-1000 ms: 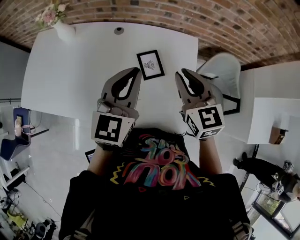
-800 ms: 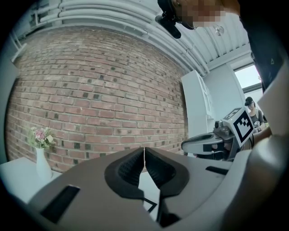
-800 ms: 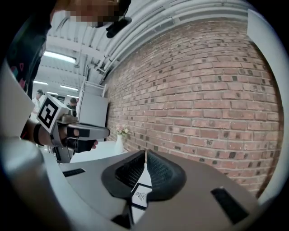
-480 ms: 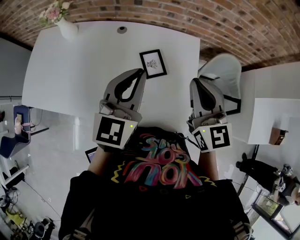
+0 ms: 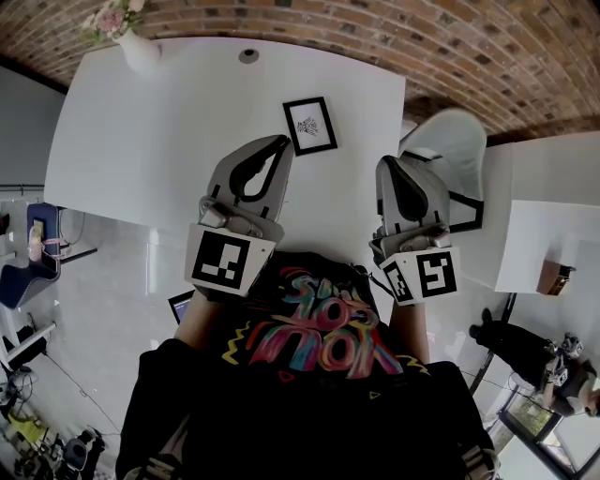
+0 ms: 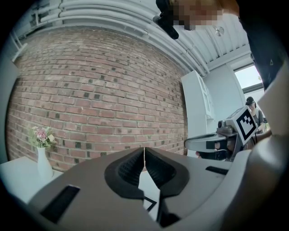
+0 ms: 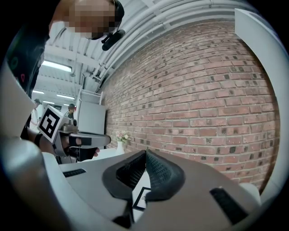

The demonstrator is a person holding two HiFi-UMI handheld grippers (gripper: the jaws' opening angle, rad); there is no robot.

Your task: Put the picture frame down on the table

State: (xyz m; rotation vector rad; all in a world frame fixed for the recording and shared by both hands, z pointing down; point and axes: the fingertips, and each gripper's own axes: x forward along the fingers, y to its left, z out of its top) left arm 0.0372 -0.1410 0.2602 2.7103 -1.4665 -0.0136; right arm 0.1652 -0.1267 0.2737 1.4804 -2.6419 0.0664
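- Brick wall (image 5: 450, 47): runs along the far edge at 12 o'clock in the head view. It fills the background of both gripper views.
- Surface (image 5: 141, 141): white top that spans the upper left and centre of the head view, butted against the wall.
- Person's black shirt (image 5: 309, 375): has a multicolour print and fills the 6 o'clock area below both tools.
- White chair (image 5: 450, 141): sits at the surface's right edge, at 1 o'clock from the right tongs.
- Left tongs (image 5: 279, 145): held over the near half of the surface, pointing to 12 o'clock. In the left gripper view (image 6: 144, 151) the pads meet at the tip with only a hairline seam, and nothing is between them.
- Right tongs (image 5: 386, 162): held at the surface's right edge, pointing to 12 o'clock, level with the left pair. In the right gripper view (image 7: 145, 153) the pads are pressed together and empty.
- Picture frame (image 5: 310, 125): black border, white mat, small dark drawing.
  - It lies flat on the surface, at 1 o'clock from the left tips and 11 o'clock from the right tips, clear of both.
  - A corner shows below the left pads (image 6: 149, 204).
  - More of it shows below the right pads (image 7: 141, 197).
- White vase (image 5: 136, 52): holds pink flowers (image 5: 111, 19) and stands upright at the far-left corner at 11 o'clock, well apart from the frame.
- Round grey port (image 5: 248, 56): set in the surface near the far edge, at 11 o'clock from the frame.
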